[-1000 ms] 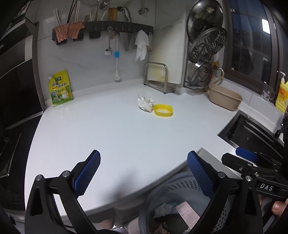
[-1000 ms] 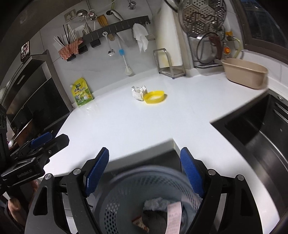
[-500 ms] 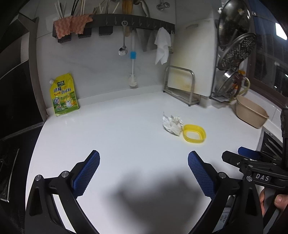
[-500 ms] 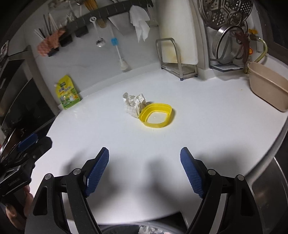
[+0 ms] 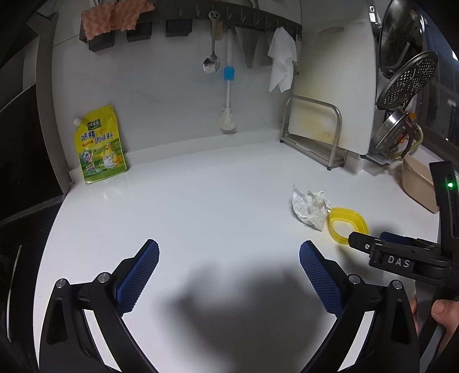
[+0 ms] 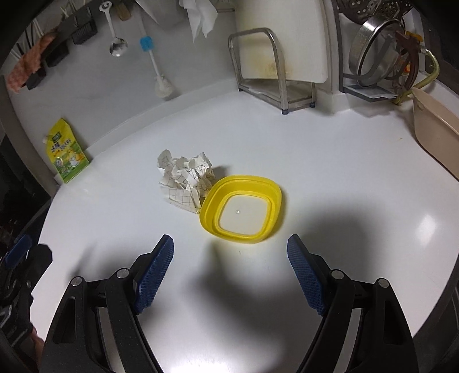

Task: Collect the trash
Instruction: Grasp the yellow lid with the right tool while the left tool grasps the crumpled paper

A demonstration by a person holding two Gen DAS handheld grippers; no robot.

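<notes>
A crumpled white paper with a grid print (image 6: pixel 186 179) lies on the white counter (image 6: pixel 330 172), touching a yellow square lid (image 6: pixel 242 212) on its right. Both also show in the left wrist view, the paper (image 5: pixel 311 205) and the lid (image 5: pixel 345 225) at the right. My right gripper (image 6: pixel 231 268) is open and empty, just short of the lid and above the counter. My left gripper (image 5: pixel 229 274) is open and empty over bare counter, left of the paper. The right gripper's side (image 5: pixel 401 254) shows at the right edge of the left wrist view.
A yellow seasoning pouch (image 5: pixel 99 145) leans on the back wall at left. A steel rack with a cutting board (image 6: pixel 275 71) stands at the back. A beige basin (image 6: pixel 433 132) and hung pot lids (image 5: pixel 407 80) are at right. Utensils hang on a wall rail (image 5: pixel 212 17).
Both grippers have moved up from over the trash basket and forward over the counter. The paper and lid are much closer to the right gripper. The basket has left view.
</notes>
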